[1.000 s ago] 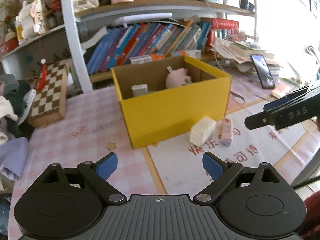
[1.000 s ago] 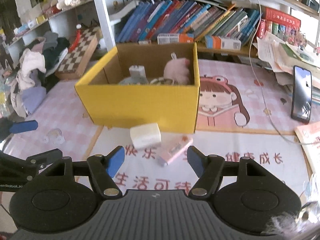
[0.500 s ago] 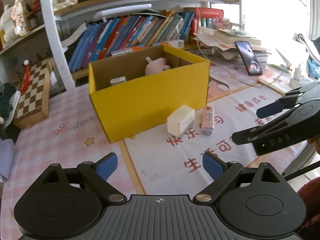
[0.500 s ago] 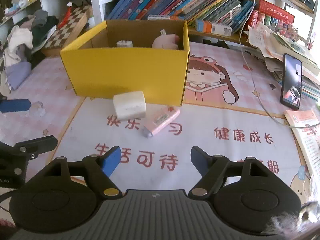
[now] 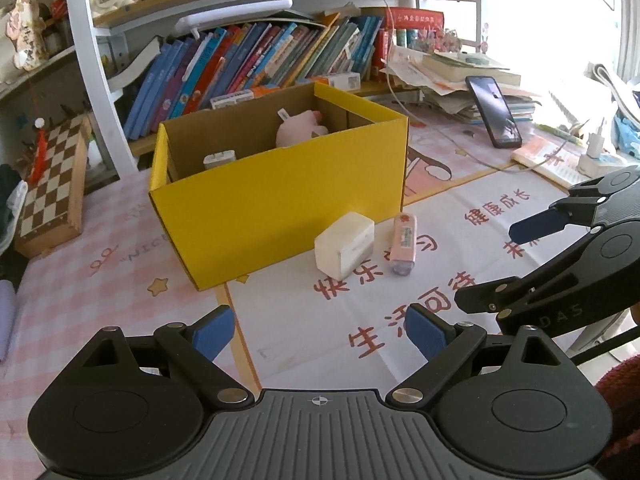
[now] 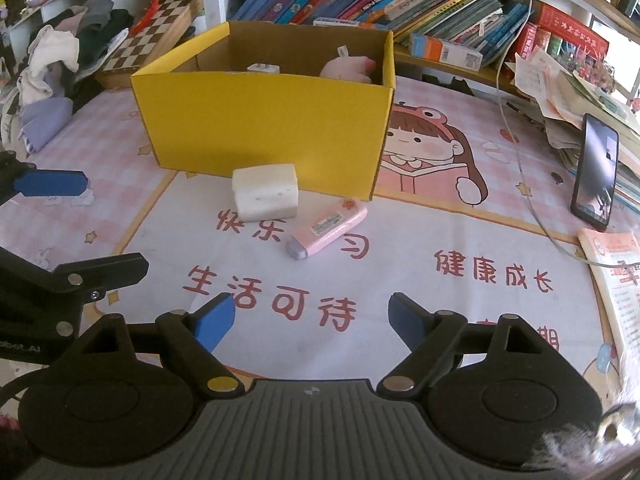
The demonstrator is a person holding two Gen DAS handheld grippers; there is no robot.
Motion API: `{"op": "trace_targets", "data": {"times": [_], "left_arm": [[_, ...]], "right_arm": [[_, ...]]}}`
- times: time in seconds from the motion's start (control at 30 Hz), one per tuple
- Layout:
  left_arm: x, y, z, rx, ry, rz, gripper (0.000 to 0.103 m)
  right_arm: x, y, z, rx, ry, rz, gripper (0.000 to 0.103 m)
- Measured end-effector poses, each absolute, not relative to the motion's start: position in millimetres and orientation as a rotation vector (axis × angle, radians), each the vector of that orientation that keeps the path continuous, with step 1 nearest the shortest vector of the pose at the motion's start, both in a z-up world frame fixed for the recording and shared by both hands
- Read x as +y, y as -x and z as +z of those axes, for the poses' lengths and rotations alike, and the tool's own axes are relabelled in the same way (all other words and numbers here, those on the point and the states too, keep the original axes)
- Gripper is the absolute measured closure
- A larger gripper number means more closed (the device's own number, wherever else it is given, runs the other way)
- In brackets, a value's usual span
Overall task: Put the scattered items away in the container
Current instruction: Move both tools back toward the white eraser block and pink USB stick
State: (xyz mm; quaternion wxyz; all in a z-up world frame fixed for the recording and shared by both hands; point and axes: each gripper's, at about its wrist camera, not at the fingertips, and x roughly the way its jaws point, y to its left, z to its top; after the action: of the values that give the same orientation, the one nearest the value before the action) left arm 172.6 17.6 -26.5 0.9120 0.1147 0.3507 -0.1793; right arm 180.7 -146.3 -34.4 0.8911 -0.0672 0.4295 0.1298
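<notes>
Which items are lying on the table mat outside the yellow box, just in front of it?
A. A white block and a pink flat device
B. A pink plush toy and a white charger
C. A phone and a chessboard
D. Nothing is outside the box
A: the white block and the pink flat device lie on the mat before the yellow box, untouched by either hand-held gripper.

You see only the top of the pink toy (image 6: 347, 69) and the charger (image 6: 263, 68) over the box (image 6: 264, 120) wall; the box floor stays hidden from you. The label (image 6: 327, 223) print on the pink case (image 6: 326, 228) is too small to read. The left gripper (image 6: 60, 220) is cut by the frame edge.
</notes>
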Motion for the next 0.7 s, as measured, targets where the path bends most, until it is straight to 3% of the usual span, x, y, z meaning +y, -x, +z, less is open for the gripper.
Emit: {"op": "trace_targets", "data": {"times": [0.7], "left_arm": [[-4,-217,-38,0.770,-0.196,-0.374,0.010]], "right_arm": [[-167,-224,-40,0.906,0.157,0.300,0.018]]}}
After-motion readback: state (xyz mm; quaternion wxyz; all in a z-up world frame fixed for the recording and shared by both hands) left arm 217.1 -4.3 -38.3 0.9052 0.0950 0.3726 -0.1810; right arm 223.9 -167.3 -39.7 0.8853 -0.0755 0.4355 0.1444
